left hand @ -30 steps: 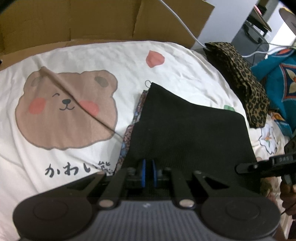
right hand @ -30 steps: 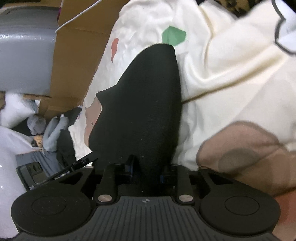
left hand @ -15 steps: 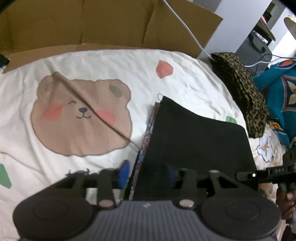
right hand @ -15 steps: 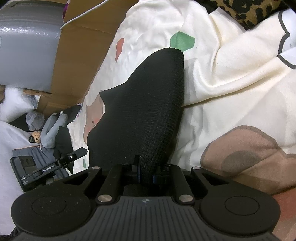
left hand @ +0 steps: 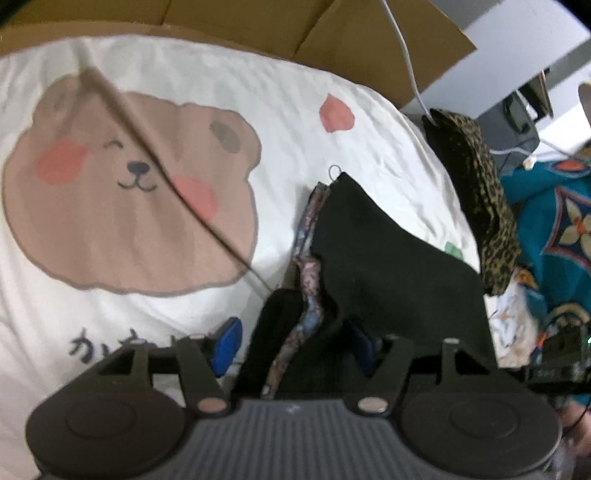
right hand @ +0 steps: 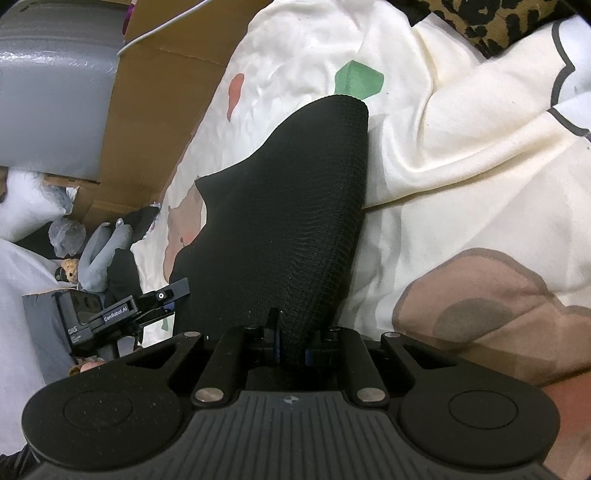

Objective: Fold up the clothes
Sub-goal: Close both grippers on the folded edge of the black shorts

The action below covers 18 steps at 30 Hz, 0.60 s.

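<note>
Black knit fabric point(left hand: 399, 273) lies folded on the bed, over a cream bedsheet point(left hand: 288, 110) printed with a big brown bear face point(left hand: 122, 206), some dark lettering below it, and scattered pink and green patches. A strip of floral lining point(left hand: 308, 291) peeks out along the garment's left edge, and a small wire loop shows at its far corner.

The left gripper point(left hand: 295, 343) hangs low over the near edge of the garment. Its jaws are opening, the blue pads point(left hand: 227, 345) standing well apart, with the rumpled black edge and floral strip between them but not pinched.

The right gripper point(right hand: 291, 347) has its jaws drawn close together, clamped on a bunched fold of the same black fabric point(right hand: 280, 206), which rises from the pads and drapes away across the sheet toward a green patch. From this side the other gripper's body shows at the left, just beside the cloth.

A leopard-print cloth point(left hand: 476, 192) lies at the bed's right edge, next to a teal patterned fabric point(left hand: 554, 229). Cardboard point(left hand: 258, 22) stands behind the bed, with a white cable point(left hand: 406, 59) running across it.
</note>
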### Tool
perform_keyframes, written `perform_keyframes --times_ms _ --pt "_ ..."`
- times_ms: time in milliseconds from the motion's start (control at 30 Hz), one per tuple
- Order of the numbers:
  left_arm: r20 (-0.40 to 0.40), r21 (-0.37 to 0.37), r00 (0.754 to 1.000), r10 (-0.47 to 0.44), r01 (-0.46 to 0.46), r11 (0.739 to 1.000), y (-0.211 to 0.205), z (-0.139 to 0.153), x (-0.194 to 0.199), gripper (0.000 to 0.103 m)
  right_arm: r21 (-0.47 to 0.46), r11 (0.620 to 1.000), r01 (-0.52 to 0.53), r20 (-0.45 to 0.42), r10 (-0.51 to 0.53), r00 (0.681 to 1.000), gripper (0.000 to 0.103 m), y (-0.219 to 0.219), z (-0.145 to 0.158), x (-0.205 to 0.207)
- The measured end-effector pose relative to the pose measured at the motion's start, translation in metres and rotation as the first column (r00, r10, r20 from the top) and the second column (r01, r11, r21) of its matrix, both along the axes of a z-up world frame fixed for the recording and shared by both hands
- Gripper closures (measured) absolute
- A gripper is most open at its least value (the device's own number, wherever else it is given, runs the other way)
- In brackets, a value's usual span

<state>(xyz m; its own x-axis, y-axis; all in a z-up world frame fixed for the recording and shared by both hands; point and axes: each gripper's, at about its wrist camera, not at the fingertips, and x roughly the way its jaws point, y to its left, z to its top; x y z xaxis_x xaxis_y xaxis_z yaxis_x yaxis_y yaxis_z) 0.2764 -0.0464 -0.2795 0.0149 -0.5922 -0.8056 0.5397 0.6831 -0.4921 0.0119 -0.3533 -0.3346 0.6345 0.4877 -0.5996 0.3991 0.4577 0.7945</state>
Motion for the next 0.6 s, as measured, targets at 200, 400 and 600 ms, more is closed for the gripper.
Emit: perform_keyframes --times_ms 200,400,600 --pt "-0.037 -0.048 0.999 -0.005 0.003 0.999 0.003 0.005 0.005 0.068 -0.002 1.0 0.001 -0.002 -0.001 1.0 0.093 0.0 0.001 -0.001" --pt "-0.071 -0.046 0.997 0.007 -0.01 0.999 0.01 0.008 0.009 0.05 -0.001 1.0 0.0 0.001 0.0 1.0 0.093 -0.001 0.003 -0.001" --pt "-0.088 -0.052 0.995 -0.035 0.031 0.998 -0.002 0.007 0.007 0.032 0.001 1.0 0.0 -0.004 0.0 1.0 0.093 -0.001 0.001 -0.001"
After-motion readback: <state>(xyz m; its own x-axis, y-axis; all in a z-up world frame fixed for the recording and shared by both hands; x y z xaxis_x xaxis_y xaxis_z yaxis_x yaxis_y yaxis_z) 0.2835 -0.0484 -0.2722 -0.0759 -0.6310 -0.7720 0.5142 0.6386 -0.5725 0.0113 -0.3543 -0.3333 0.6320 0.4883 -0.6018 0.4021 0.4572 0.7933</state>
